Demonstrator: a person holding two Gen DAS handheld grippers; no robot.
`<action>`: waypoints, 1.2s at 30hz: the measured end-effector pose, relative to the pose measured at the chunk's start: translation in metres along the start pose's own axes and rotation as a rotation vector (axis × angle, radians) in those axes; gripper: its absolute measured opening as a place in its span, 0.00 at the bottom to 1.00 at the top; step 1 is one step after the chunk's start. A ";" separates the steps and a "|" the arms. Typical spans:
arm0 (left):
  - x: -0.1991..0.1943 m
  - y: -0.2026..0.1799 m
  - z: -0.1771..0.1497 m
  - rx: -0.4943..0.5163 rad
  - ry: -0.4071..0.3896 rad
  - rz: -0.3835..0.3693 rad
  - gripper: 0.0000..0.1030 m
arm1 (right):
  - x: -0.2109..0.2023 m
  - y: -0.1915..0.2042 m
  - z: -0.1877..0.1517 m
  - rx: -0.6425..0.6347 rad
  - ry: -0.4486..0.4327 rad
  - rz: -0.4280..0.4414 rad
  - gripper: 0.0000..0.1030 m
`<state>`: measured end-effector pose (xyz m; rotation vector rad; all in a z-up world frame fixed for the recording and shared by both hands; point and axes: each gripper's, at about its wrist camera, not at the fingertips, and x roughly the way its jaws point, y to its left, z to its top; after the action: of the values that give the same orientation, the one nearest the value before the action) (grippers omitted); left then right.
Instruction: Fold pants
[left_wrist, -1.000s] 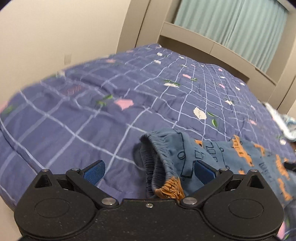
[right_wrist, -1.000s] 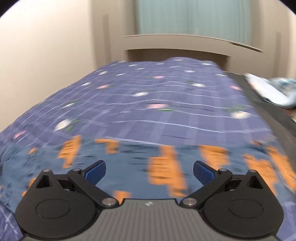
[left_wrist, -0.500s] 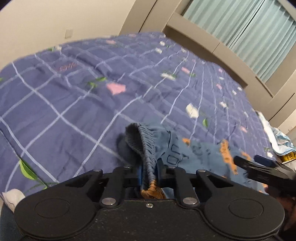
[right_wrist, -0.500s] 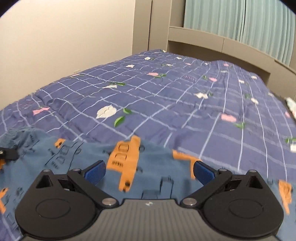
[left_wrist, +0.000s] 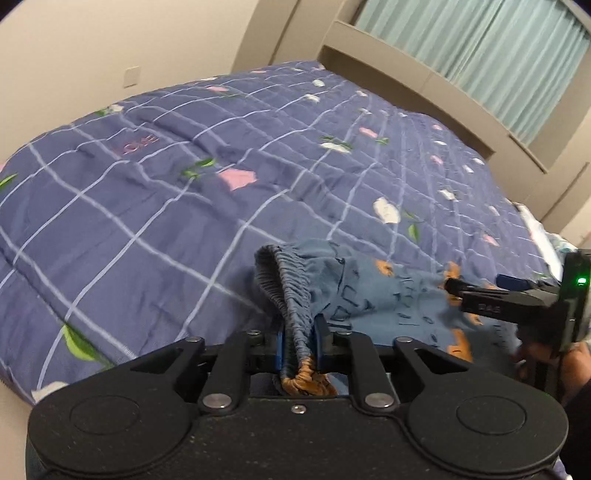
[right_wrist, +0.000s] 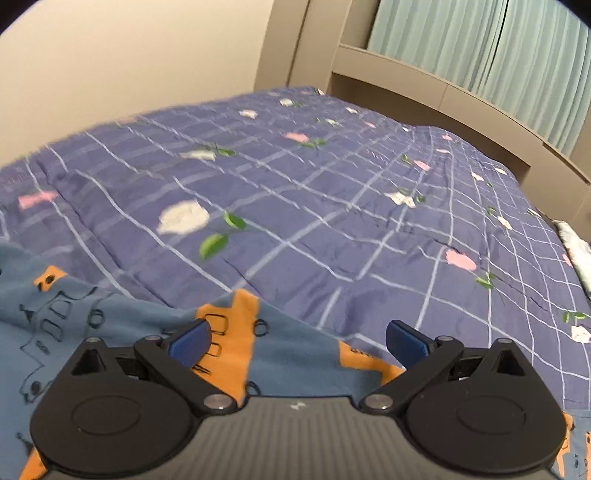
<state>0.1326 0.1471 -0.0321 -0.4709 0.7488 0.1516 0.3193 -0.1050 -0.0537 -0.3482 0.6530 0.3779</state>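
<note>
Pink "LOVE" stands upside down on the quilt (left_wrist: 136, 146).

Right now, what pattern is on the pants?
Blue pants with orange blocks and dark line drawings; clearest in the right wrist view.

A wide bed (left_wrist: 184, 206) fills most of both views, covered by a purple-blue quilt (right_wrist: 332, 206) with a pale grid and scattered white and pink flowers with green leaves; in the upper left of the frame a plain cream wall (left_wrist: 110, 40) carries a small switch plate (left_wrist: 132, 76); a taupe headboard (left_wrist: 424, 85) curves across the upper right; above it hang pale teal curtains (right_wrist: 480, 51) — pleated, drawn shut; the light is soft and even.
</note>
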 end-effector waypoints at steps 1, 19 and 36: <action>-0.002 -0.001 0.000 -0.004 -0.005 0.015 0.29 | 0.000 -0.003 -0.001 0.015 -0.002 0.010 1.00; 0.000 -0.133 0.002 0.293 -0.113 0.019 0.99 | -0.105 -0.105 -0.066 0.185 -0.114 -0.035 1.00; 0.102 -0.331 -0.061 0.541 0.013 -0.191 0.99 | -0.145 -0.253 -0.166 0.411 -0.030 -0.214 1.00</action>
<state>0.2668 -0.1782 -0.0223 -0.0256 0.7187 -0.2311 0.2391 -0.4300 -0.0350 -0.0183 0.6396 0.0394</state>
